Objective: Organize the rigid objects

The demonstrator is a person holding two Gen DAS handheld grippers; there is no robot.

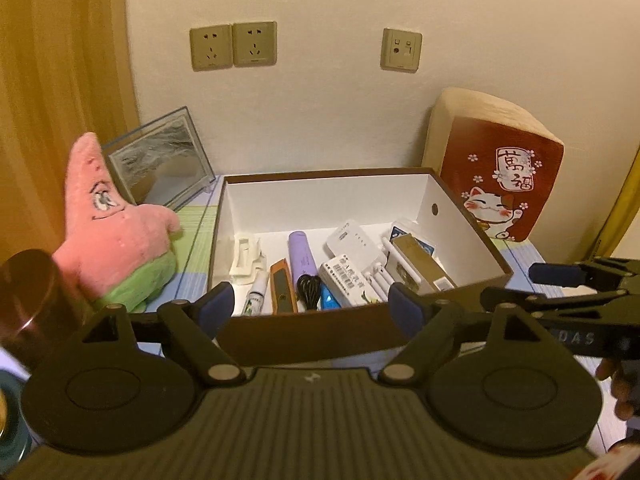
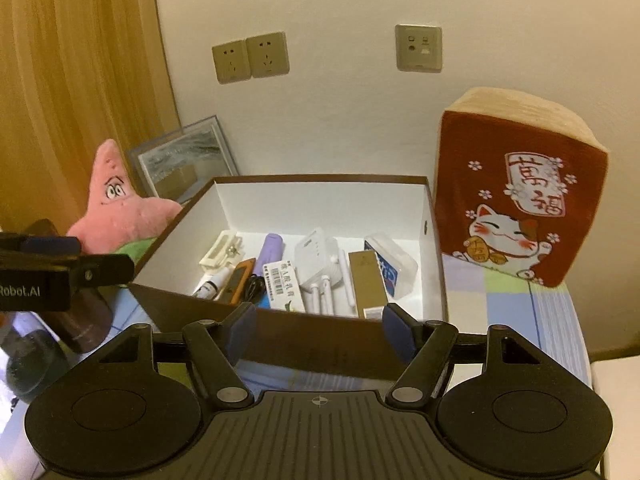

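A brown box with a white inside (image 1: 472, 216) (image 2: 434, 240) stands on the table by the wall. In it lie several rigid objects: a purple cylinder (image 1: 301, 256) (image 2: 271, 250), an orange utility knife (image 1: 282, 286) (image 2: 239, 280), a white router (image 1: 354, 240) (image 2: 316, 254), a white medicine box (image 1: 347, 283) (image 2: 283, 286), a gold box (image 1: 420, 264) (image 2: 366, 284) and a cream bracket (image 1: 246, 256) (image 2: 220, 252). My left gripper (image 1: 316, 308) is open and empty just before the box's near wall. My right gripper (image 2: 320, 328) is open and empty there too, to the right.
A pink star plush (image 1: 116, 236) (image 2: 120, 216) and a framed picture (image 1: 160, 160) (image 2: 184, 156) are left of the box. A red lucky-cat cushion (image 1: 500, 184) (image 2: 520, 200) stands at the right. A dark cylinder (image 1: 32, 300) (image 2: 86, 320) is at the near left.
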